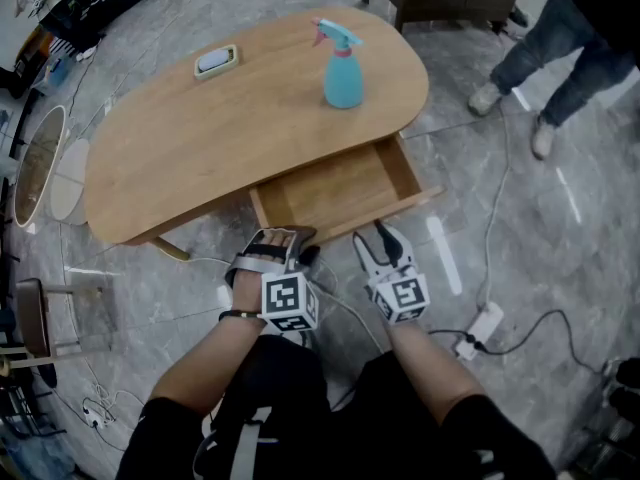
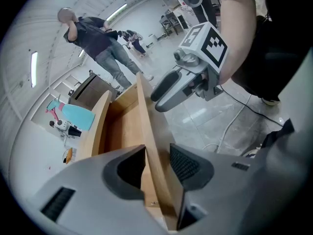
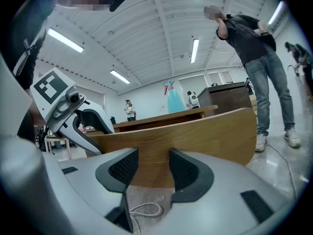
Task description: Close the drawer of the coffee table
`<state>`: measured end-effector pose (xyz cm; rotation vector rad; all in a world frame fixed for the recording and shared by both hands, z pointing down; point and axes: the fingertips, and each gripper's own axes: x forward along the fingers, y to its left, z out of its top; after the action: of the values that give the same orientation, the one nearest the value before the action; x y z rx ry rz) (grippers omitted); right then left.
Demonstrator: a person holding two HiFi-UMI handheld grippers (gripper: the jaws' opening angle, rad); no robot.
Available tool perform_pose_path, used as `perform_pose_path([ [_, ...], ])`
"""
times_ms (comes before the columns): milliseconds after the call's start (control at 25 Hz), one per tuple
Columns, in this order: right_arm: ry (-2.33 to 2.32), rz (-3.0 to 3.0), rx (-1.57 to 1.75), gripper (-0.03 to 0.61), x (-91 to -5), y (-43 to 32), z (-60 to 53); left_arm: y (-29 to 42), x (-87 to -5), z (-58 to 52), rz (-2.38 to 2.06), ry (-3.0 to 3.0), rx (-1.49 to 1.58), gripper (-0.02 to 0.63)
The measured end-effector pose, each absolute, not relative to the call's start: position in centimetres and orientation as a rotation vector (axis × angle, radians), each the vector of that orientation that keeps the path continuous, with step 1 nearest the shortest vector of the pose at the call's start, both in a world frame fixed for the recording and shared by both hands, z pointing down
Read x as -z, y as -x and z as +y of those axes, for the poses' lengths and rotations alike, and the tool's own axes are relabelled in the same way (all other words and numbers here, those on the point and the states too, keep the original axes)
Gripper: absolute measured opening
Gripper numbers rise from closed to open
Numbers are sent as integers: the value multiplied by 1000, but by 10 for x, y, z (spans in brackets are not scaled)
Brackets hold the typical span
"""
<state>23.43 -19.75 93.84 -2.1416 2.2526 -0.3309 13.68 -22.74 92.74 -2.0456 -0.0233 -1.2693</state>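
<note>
The wooden coffee table has its drawer pulled out toward me. My left gripper points down over the left end of the drawer front. In the left gripper view, the left gripper straddles the drawer front, one pad inside the drawer and one outside, both against the wood. My right gripper is just in front of the panel's middle. In the right gripper view, the right gripper is open, facing the drawer front with nothing between its pads.
A turquoise spray bottle and a small flat tin stand on the tabletop. A person's legs are at the far right. A power strip and cables lie on the floor at right, a stool at left.
</note>
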Motion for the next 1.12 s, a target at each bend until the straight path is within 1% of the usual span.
perform_pose_path([
  [240,2149,2281,305,195,-941,-235,-198,-137,-928,-228,-31,2058,1273,152],
  [560,2151,2414,315,195,-930,-235,-240,-144,-918,-273,85,2025,1305,146],
  [1040,2185,2341,265,195,-926,-245,-285,-153,-902,-318,212,1933,1276,147],
  [1080,2186,2325,270,195,-927,-246,-289,-153,-896,-319,225,1919,1259,144],
  [1120,2188,2314,274,195,-927,-246,-291,-152,-890,-317,235,1916,1234,117],
])
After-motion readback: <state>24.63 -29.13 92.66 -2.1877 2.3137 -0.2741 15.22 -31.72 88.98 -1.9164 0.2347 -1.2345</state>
